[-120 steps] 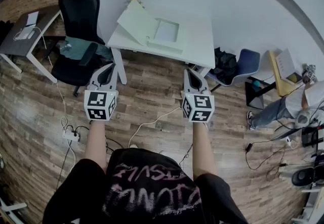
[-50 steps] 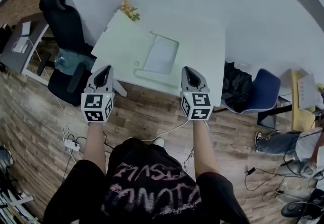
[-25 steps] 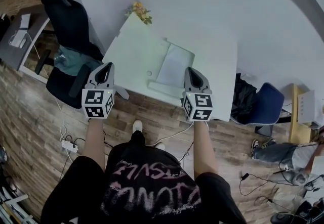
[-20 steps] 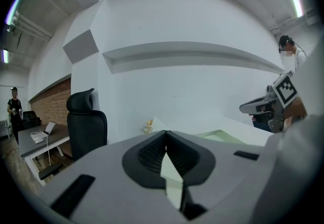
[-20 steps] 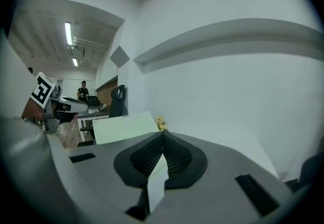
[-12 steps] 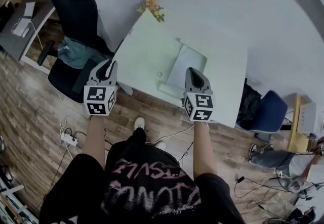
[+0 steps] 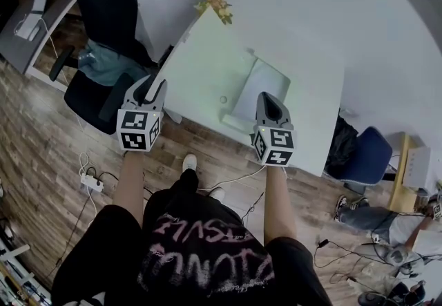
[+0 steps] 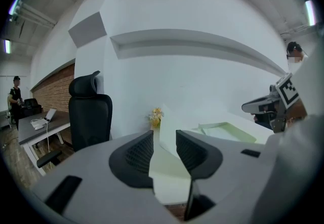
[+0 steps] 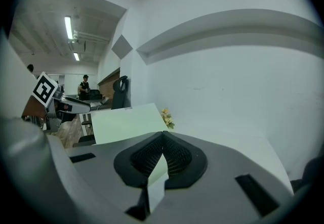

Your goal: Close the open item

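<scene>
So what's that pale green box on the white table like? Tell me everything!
The box is flat, wide and pale green, smooth like plastic or card. It is open: a shallow tray with a low rim lies on the white table, and its big lid is swung out to the left, looking tilted up. A small round dot sits on the lid. Only the table seems to touch it.

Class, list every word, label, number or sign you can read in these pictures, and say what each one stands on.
No text here can be read as words.
Pink print on the person's black T-shirt: lettering, upside down and warped, unreadable.
Black-and-white marker cubes: square code patterns only, no words or numbers.
Pale rectangular desk: no print visible.
</scene>
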`<state>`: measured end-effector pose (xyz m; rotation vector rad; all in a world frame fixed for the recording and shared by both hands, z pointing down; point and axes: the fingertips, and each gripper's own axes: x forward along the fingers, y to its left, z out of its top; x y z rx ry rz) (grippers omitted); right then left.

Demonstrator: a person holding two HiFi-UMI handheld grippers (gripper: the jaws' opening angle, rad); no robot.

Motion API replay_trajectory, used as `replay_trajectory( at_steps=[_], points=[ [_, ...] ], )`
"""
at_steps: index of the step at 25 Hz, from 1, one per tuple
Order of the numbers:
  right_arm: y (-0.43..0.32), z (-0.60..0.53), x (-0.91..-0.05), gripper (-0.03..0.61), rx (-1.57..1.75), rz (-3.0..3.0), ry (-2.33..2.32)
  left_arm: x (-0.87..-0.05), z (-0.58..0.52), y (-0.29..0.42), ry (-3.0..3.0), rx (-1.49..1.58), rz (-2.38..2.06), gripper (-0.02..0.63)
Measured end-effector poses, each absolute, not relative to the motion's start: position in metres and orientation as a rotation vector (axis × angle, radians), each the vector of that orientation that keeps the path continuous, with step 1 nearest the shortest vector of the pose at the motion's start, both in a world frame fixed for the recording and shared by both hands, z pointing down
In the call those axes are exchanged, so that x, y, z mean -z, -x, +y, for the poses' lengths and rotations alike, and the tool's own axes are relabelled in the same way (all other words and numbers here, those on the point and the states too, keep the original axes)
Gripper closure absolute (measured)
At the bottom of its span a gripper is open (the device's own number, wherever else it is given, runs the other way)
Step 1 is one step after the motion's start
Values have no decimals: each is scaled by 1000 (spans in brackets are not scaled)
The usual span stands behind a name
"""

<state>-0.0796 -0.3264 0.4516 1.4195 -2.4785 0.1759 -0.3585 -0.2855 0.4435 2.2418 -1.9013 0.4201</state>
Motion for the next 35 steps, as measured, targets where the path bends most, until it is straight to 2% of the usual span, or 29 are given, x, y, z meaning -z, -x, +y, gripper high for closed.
replay_trajectory(
  at_steps=[14,21,35],
  points=[
    [78,-332,-466,568,-187,-2417,-1431,-467,-303,356,-2266,-447,-1807,489],
    [67,-330,-465,568,-184,-2396,-1463,-466,-306,355,-2273,-468,-1796,544],
    [28,-310,-460,568,-202,-2388,-1544,-444,-299,326,-2343,-494,-1824,561]
  ],
)
